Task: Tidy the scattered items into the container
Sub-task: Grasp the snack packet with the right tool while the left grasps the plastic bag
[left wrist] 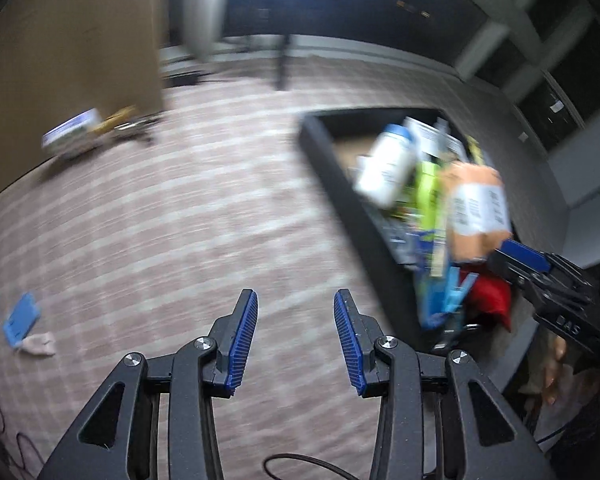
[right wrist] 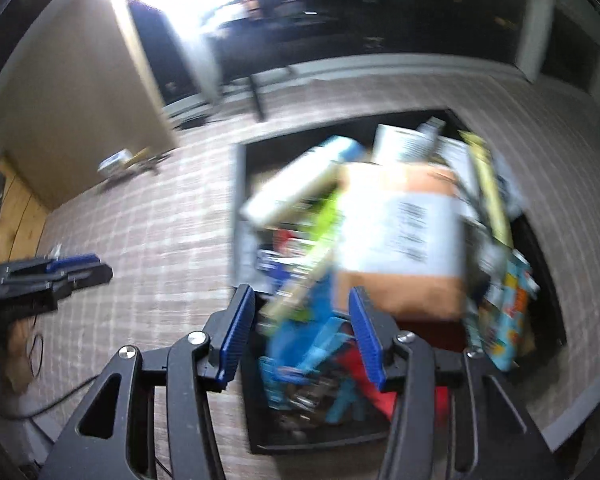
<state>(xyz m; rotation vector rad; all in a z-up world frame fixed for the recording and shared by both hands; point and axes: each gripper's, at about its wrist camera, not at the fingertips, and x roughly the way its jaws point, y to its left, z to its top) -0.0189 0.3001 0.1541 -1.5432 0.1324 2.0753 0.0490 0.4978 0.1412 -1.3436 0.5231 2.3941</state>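
The left gripper [left wrist: 295, 336] has its fingers [left wrist: 242, 340] moderately apart with nothing between them, only carpet beyond the tips. The right gripper [right wrist: 302, 334] also has its fingers [right wrist: 366, 340] parted and empty, hanging over the near end of the dark container [left wrist: 332, 172], which is already piled with things: a white bottle [left wrist: 388, 168], an orange package [left wrist: 478, 208] with a white label, and a blue item [right wrist: 300, 348] just beyond the right fingertips. What remains scattered lies on the floor to the left of the left fingers: a small blue flat item [left wrist: 20, 318] beside a pale crumpled scrap [left wrist: 40, 344], near the left edge of the left wrist view, and farther ahead and left a box-like item [left wrist: 72, 132] by the brown panel (too blurred to name). My reading is that the left hand is the nearer one to these leftovers, while the container sits to its right. The blue flat item's long axis runs roughly toward and away from the fingers, tilted slightly, so the fingers would likely close across its narrow width.
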